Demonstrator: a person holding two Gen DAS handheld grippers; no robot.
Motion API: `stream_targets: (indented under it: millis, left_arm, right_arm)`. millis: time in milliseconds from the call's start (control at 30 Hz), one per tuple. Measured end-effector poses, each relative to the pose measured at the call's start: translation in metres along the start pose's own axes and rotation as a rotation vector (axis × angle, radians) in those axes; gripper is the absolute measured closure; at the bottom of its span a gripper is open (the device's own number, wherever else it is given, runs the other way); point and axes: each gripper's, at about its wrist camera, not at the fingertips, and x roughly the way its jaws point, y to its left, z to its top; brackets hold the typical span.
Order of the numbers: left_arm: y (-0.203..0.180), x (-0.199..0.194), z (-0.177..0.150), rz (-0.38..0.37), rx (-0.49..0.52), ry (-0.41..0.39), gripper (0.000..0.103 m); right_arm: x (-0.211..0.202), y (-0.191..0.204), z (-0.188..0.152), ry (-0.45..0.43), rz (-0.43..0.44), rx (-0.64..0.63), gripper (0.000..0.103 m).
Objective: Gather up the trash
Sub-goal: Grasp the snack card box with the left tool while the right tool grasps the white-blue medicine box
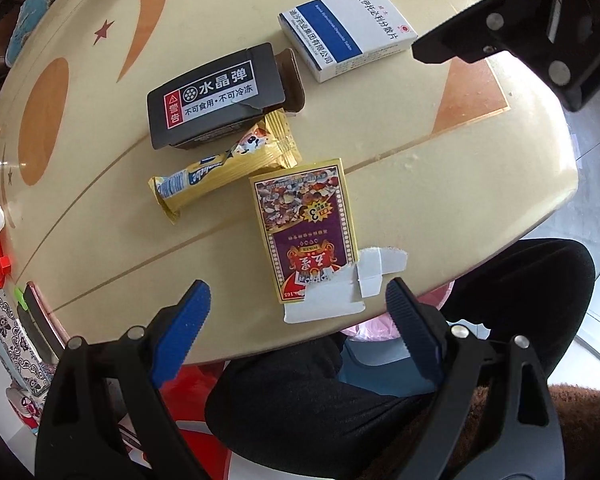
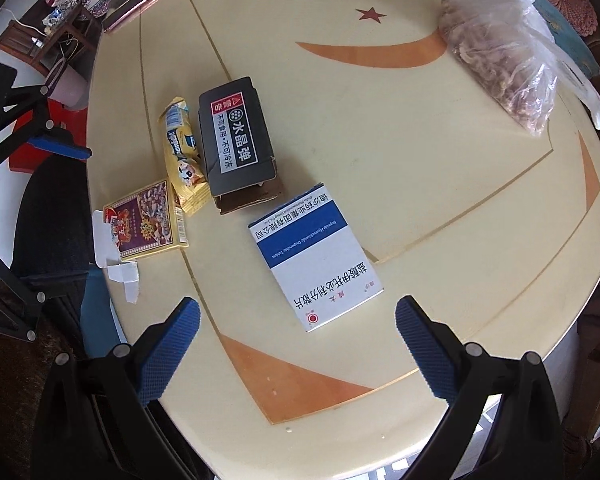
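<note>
Several pieces of trash lie on a cream round table (image 1: 440,184). A torn playing-card box (image 1: 306,232) lies nearest my left gripper (image 1: 298,300), which is open and empty just before it. Beyond it lie a gold snack wrapper (image 1: 224,168), a dark grey box (image 1: 216,96) and a white-and-blue medicine box (image 1: 348,32). My right gripper (image 2: 298,316) is open and empty, with the medicine box (image 2: 316,264) just ahead of its fingers. The grey box (image 2: 236,140), wrapper (image 2: 182,152) and card box (image 2: 148,220) lie to its left.
A clear plastic bag of dried goods (image 2: 508,52) sits at the table's far right. A phone (image 2: 136,8) lies at the far left edge. A pink-lined bin (image 1: 380,332) shows under the table edge by my dark-clothed legs (image 1: 340,400).
</note>
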Motion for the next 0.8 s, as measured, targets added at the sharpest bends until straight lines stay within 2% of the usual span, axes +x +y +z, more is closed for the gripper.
stream_targets:
  millis: [333, 500, 800]
  left_arm:
    - [0.005, 0.021, 0.009, -0.043, -0.078, 0.014, 0.016]
    - [0.010, 0.034, 0.011, -0.056, -0.094, 0.033, 0.016]
    - [0.010, 0.059, 0.015, -0.095, -0.133, 0.056, 0.016]
  right_arm:
    - [0.039, -0.005, 0.011, 0.060, -0.005, -0.069, 0.007]
    - [0.048, -0.009, 0.011, 0.053, -0.001, -0.080, 0.007]
    - [0.068, -0.006, 0.010, 0.059, -0.052, -0.147, 0.006]
